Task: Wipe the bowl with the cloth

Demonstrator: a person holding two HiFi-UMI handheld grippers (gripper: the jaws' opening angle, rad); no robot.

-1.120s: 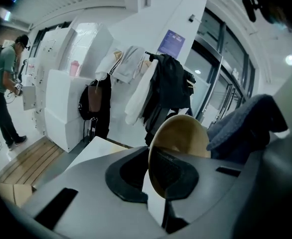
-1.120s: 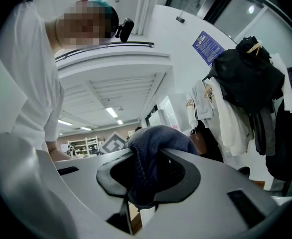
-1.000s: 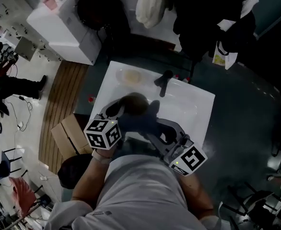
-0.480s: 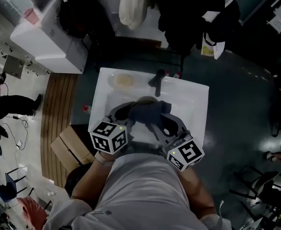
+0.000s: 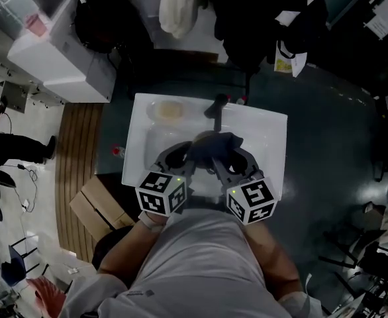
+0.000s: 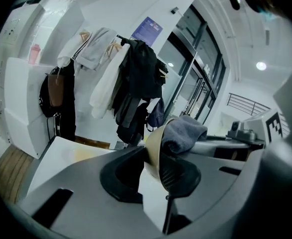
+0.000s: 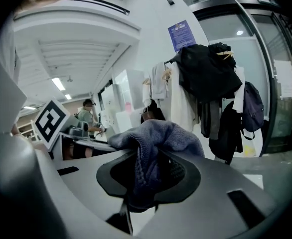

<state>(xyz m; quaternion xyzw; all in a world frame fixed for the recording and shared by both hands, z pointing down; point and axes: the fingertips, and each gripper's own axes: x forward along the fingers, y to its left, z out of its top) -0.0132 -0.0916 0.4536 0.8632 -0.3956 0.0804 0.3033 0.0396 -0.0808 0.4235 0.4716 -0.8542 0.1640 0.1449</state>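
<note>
Left gripper [image 6: 153, 156]: fingers [image 6: 178, 176] closed on the rim of the tan bowl [image 6: 155, 136], one finger inside the bowl and one outside.
Right gripper [image 7: 143, 171]: fingers clamped on a fold of the grey cloth [image 7: 158, 136], with the rest bunched up above them.
Bowl: held tipped on edge in the air between the two grippers, over the middle of the white sink [image 5: 273, 151].
Cloth: the bunched end sits against the bowl's open side, touching its inner wall.
Sink: a dark tap [image 5: 217, 106] stands at the far edge, and a pale dish [image 5: 169, 110] rests at the far left, well apart from the bowl.
Person: stands at the near edge, arms reaching forward with a gripper in each hand.
Progress: the wipe looks under way, with both items gripped and cloth meeting bowl. How much of the inside has been covered cannot be told. The rest of the inner wall, and perhaps the outside, appear left to do.
</note>
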